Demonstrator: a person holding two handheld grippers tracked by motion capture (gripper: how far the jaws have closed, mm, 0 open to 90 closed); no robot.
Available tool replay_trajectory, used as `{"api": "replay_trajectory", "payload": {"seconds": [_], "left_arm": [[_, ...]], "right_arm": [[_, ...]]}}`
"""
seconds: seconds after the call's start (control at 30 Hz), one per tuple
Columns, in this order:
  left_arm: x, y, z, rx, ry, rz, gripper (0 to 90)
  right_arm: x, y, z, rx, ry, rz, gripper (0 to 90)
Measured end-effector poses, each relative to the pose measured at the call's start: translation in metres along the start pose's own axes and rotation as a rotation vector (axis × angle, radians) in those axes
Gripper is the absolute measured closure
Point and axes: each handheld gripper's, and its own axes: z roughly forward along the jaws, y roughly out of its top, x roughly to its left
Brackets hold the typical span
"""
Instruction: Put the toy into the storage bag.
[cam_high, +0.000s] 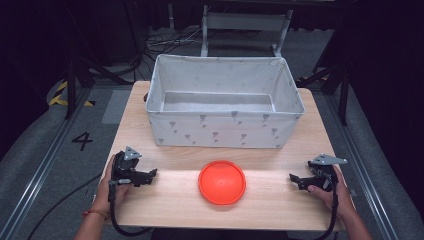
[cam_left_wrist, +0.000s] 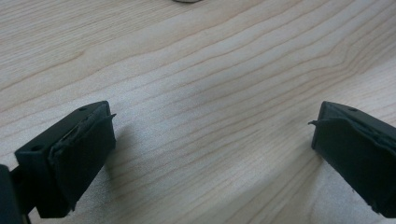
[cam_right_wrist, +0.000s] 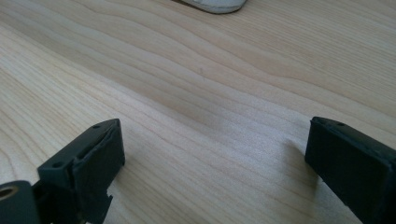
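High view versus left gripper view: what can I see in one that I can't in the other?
The high view takes in an orange disc lying flat on the table, a fabric box behind it, and both hands, with the left gripper and right gripper on either side of the disc. The left gripper view gives a close look at that gripper's two black pads, set wide apart with nothing between them. Both show the wooden table.
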Motion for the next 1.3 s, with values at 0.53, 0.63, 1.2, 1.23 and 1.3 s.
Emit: {"api": "replay_trajectory", "payload": {"seconds": [0.53,0.63,1.2,1.23,1.3], "left_arm": [[0.004,-0.004,-0.004,0.003,-0.043,0.055,0.0],[0.004,-0.004,-0.004,0.003,-0.043,0.056,0.0],[0.003,-0.005,-0.005,0.000,-0.046,0.059,0.4],[0.003,-0.005,-0.005,0.000,-0.046,0.059,0.4],[0.003,-0.006,-0.005,-0.001,-0.046,0.059,0.4]], "right_arm": [[-0.004,0.004,-0.007,0.008,0.086,-0.006,23.4],[0.000,0.007,-0.010,-0.004,0.097,-0.021,21.0],[0.061,0.047,-0.009,-0.025,0.244,-0.171,20.2],[0.068,0.052,-0.006,-0.029,0.269,-0.182,20.2],[0.081,0.062,0.000,-0.027,0.310,-0.211,20.4]]}}
